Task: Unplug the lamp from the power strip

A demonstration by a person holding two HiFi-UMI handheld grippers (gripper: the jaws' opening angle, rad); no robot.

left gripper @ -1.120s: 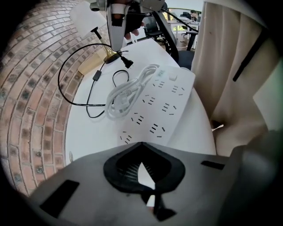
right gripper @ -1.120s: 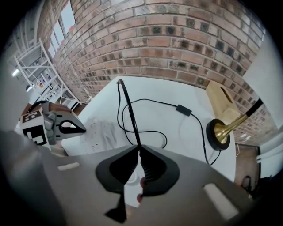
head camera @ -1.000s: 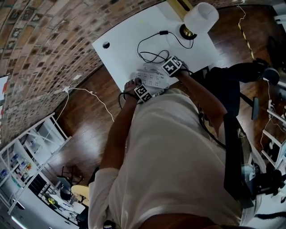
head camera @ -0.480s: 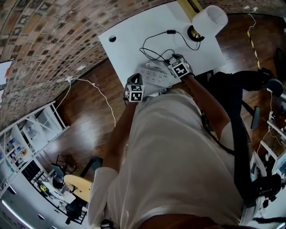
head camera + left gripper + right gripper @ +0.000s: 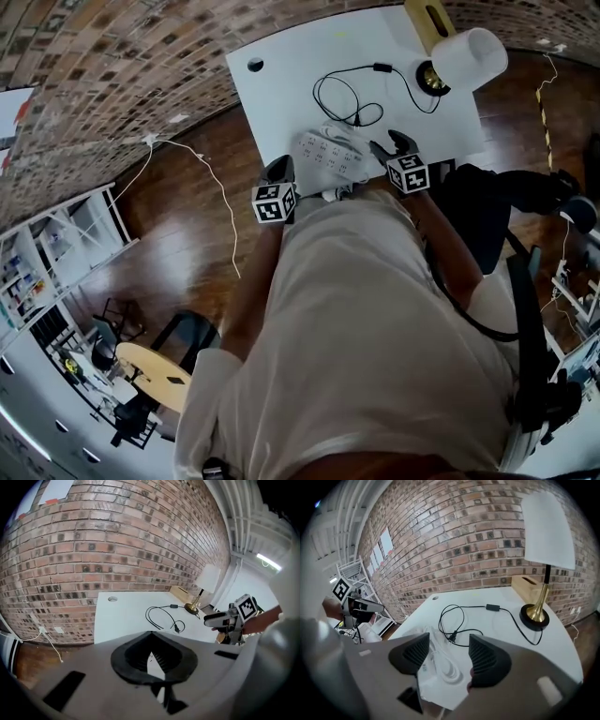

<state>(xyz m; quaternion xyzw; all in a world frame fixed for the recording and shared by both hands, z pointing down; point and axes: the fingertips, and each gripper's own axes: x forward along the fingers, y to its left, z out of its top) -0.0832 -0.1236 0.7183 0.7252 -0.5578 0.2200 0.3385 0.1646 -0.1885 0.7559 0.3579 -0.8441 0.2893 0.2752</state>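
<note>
- The plug [image 5: 451, 636] of the lamp [image 5: 547, 531] lies free on the table [image 5: 300, 56], out of the strip [image 5: 328, 155]. It is straight ahead of the right jaws, just beyond the strip's far end.
- The black cord [image 5: 473, 606] makes loose loops behind the plug. It then runs through a small switch [image 5: 492, 607] to the lamp's brass foot, far ahead of the right jaws and to their right.
- The white strip, with its own white cable coiled on it, lies on the near part of the table. In the right gripper view it shows between and under the jaws.
- The right gripper [image 5: 446, 648] hangs above the strip. Its jaws have just been opening and now stand wide apart, and the pads touch nothing.
- The left gripper [image 5: 152, 641] is at the near left edge of the table, well apart from the strip and the plug. Its jaws are together at the tips with only a thin slit between the pads, and they hold nothing.
- Ahead of the left jaws are the bare table, then the cord loops, and the lamp further to the right.
- A wooden box [image 5: 525, 585] stands just behind the lamp.
- A brick wall [image 5: 117, 541] rises behind the table.
</note>
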